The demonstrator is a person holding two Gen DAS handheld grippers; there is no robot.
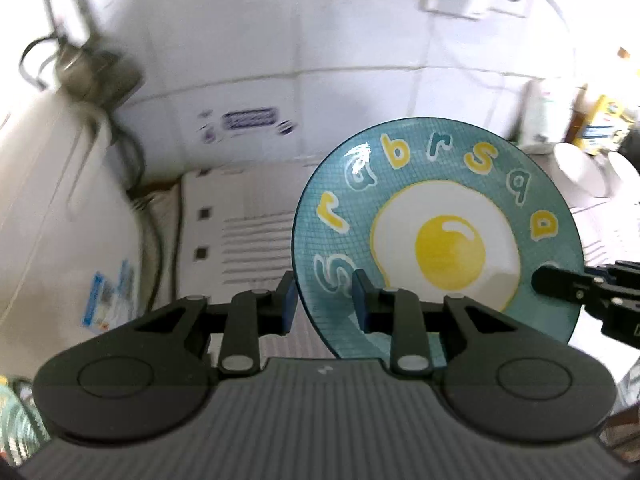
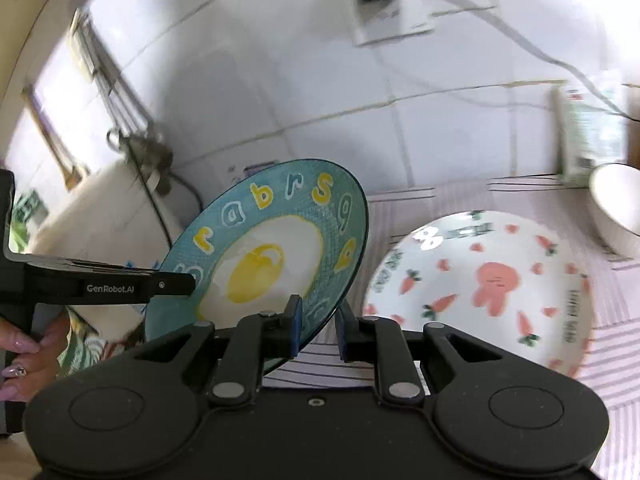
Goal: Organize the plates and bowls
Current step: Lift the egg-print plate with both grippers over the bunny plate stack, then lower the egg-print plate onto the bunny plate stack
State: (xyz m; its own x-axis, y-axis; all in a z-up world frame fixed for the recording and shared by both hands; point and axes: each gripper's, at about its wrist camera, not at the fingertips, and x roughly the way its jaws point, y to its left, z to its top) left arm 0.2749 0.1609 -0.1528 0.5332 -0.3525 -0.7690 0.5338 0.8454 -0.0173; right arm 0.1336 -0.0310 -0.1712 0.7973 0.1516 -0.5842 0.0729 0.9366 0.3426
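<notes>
A teal plate (image 1: 440, 240) painted with a fried egg and letters hangs tilted in the air, held at two spots on its rim. My left gripper (image 1: 325, 300) is shut on the lower left rim, one blue pad on each face. The right gripper's fingers (image 1: 552, 282) reach in to the plate's right edge. In the right wrist view the same plate (image 2: 272, 248) stands on edge, and my right gripper (image 2: 319, 320) is shut on its lower rim. The left gripper's fingers (image 2: 176, 282) touch its far side.
A white plate with a pink rabbit and carrots (image 2: 480, 280) lies on the striped cloth (image 2: 612, 364), with a white bowl (image 2: 616, 216) behind it. A white appliance with cords (image 1: 60, 184) stands left, against the tiled wall. Cartons (image 1: 600, 124) stand at the right. A person's hand (image 2: 24, 352) grips the left handle.
</notes>
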